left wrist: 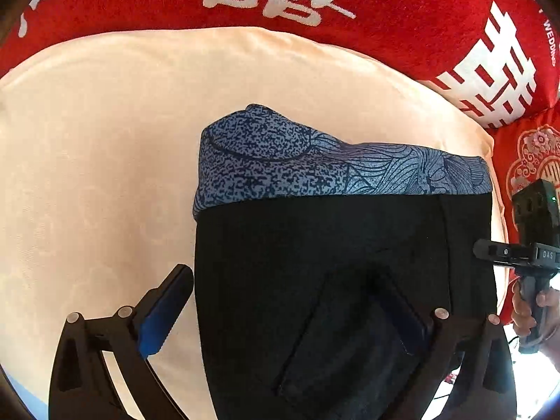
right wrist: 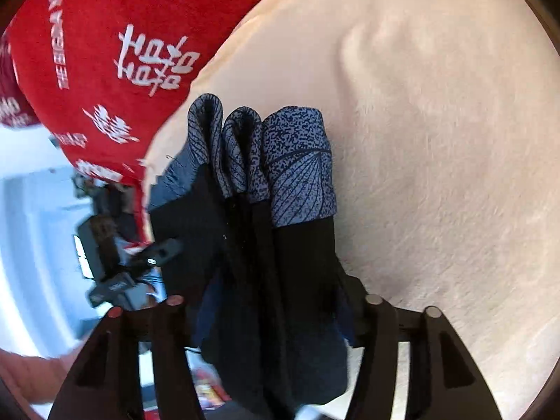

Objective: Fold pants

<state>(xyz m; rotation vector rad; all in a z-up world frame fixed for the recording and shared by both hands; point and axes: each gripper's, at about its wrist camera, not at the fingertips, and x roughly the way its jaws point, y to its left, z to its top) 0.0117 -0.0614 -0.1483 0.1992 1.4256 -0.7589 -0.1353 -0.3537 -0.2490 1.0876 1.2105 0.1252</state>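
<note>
Folded black pants (left wrist: 332,262) with a blue patterned cuff (left wrist: 315,161) lie on a cream cloth (left wrist: 105,157). My left gripper (left wrist: 280,301) is open wide above them. Its left finger (left wrist: 164,311) hangs over the cream cloth and its right finger (left wrist: 399,311) over the black fabric, neither pressing. At the pants' right edge a hand holds my right gripper (left wrist: 490,250). In the right wrist view the pants (right wrist: 280,280) fill the gap of my right gripper (right wrist: 269,315), cuffs (right wrist: 297,161) stacked in layers ahead. The pads look loose on the fabric.
A red blanket with white characters (left wrist: 385,17) lies behind and to the right of the cream cloth, and shows again at the upper left (right wrist: 105,52). A bright floor and dark equipment (right wrist: 98,245) sit beyond the bed's edge on the left.
</note>
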